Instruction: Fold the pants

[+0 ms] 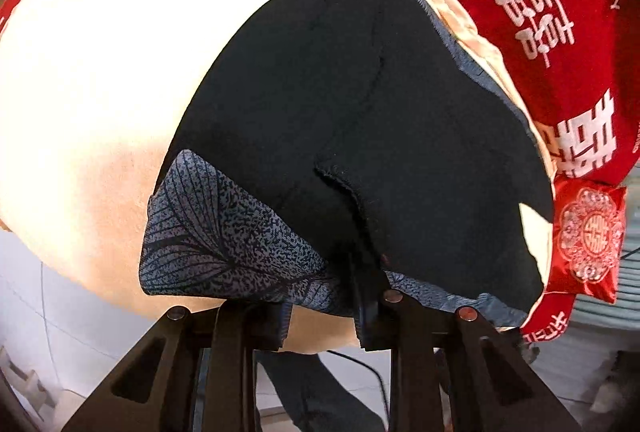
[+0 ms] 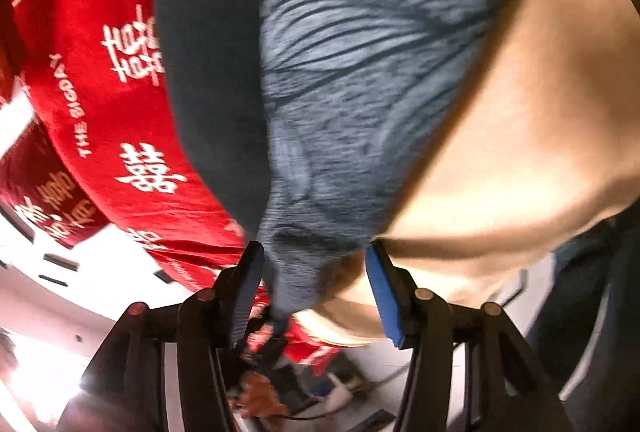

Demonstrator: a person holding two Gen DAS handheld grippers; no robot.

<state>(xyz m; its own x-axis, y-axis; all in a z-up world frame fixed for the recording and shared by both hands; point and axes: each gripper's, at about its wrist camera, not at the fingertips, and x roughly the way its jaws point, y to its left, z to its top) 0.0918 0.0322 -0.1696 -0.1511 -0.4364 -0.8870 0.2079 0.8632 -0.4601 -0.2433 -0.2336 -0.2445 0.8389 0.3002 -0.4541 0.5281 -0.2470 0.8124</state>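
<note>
The pants [image 1: 360, 112] lie on a cream cloth surface [image 1: 100, 72], dark inner side up, with a grey-blue leaf-print side [image 1: 208, 232] turned out at the near corner. My left gripper [image 1: 324, 316] is at the near edge with its jaws apart; the pants hem drapes over the right finger [image 1: 370, 316]. In the right wrist view the grey-blue printed pants [image 2: 360, 72] hang between the wide-open jaws of my right gripper [image 2: 314, 284]. A tail of fabric lies against the left finger [image 2: 248, 284]; the blue pad [image 2: 380, 292] is clear of it.
A red blanket with white characters [image 1: 540, 12] lies beside the cream surface, and also shows in the right wrist view [image 2: 100, 92]. A small red embroidered pouch [image 1: 588, 236] sits at the right. White floor [image 1: 60, 332] and a black cable [image 1: 380, 380] are below.
</note>
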